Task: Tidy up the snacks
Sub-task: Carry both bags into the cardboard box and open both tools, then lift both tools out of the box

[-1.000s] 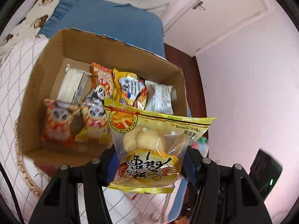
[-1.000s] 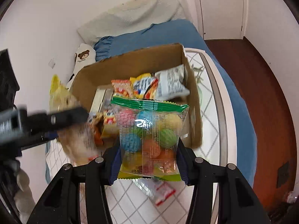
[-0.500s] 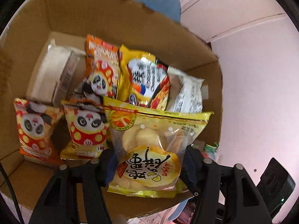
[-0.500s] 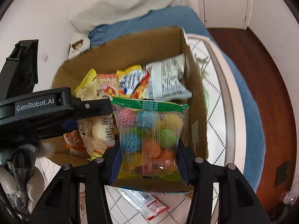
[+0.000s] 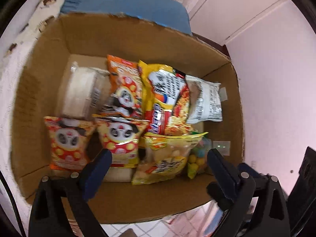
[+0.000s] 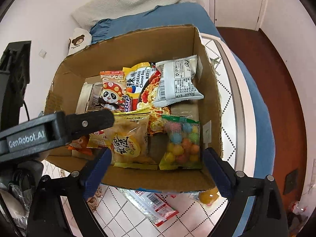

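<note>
Both your left tongs [image 5: 158, 162] and right tongs [image 6: 156, 159] are spread wide and empty above the cardboard box [image 6: 126, 45]. The red-and-white sachet [image 6: 156, 207] lies on the surface just before the box, below your right tongs, slanted, nearer that hand.

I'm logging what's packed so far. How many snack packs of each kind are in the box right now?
Panda packs: 3
Noodle pack: 1
White packs: 2
Yellow puff bag: 1
Candy ball bag: 1
Total: 8 in the box
</note>
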